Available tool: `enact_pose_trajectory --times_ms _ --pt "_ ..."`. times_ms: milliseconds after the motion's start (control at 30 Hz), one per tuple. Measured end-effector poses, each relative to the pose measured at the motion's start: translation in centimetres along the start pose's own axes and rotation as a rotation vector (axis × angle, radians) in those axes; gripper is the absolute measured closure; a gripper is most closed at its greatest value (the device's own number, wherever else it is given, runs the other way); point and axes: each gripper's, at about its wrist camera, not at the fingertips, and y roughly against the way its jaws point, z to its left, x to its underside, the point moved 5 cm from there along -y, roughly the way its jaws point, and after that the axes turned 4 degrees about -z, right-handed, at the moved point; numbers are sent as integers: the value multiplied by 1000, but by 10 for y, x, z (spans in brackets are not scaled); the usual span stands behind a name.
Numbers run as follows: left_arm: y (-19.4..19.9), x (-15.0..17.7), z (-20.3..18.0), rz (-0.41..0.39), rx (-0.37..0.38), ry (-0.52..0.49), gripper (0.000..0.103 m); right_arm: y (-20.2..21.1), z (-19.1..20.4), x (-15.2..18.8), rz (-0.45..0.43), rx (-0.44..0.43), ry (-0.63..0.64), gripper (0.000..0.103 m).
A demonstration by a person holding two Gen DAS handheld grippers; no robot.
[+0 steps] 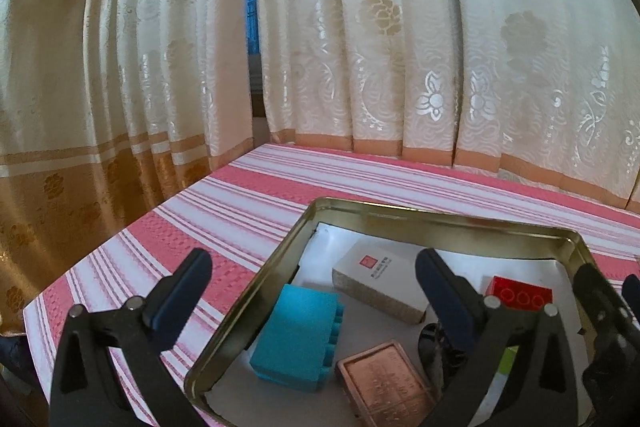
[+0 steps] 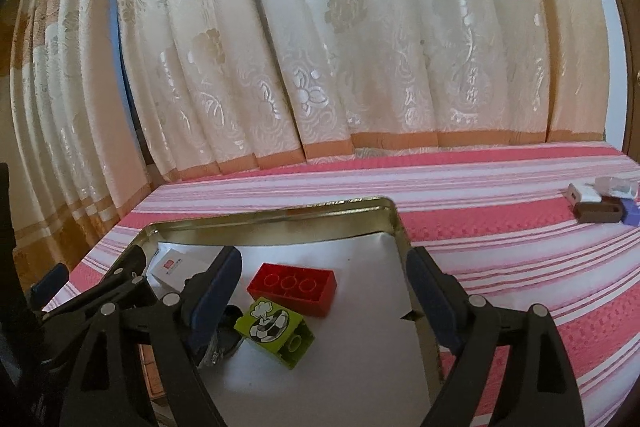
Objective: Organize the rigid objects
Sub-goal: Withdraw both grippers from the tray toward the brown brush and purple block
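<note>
tin tray (image 2: 396, 223): on striped cloth of table (image 2: 520, 247), curtain (image 2: 360, 47) behind
inside tray: red brick (image 2: 291, 284), green brick (image 2: 276, 327), blue brick (image 1: 296, 331), white box (image 1: 380, 283), copper tin (image 1: 384, 387)
outside tray: brown block (image 2: 598, 213), white pieces, far right
left tool (image 1: 312, 291): jaws wide apart, empty, over tray's left rim
right tool (image 2: 324, 291): jaws apart, empty, above red and green bricks

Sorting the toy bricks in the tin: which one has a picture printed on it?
The green brick, with a black-and-white cartoon print. The red brick behind it and the blue brick are plain.
</note>
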Motion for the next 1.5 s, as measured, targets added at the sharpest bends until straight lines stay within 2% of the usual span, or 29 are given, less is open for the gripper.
enact_pose_trajectory --times_ms 167,267,400,667,800,1033,1500 --pt "4 1 1 -11 -6 6 0 17 -1 -7 -107 63 58 16" --pt "9 2 1 -24 -9 7 0 25 1 -10 -155 91 99 12" --pt "14 2 1 -35 -14 11 0 32 4 -11 -182 81 134 12" --pt "22 5 -1 -33 -24 18 0 38 -7 -11 -172 75 102 12" --pt "32 4 -2 -76 -46 14 0 35 -12 -11 -157 78 103 12" --pt "34 7 -11 -48 -28 8 0 35 -26 -13 -154 98 96 12" --pt "49 13 -40 -46 23 9 0 39 -57 -17 -155 128 104 12"
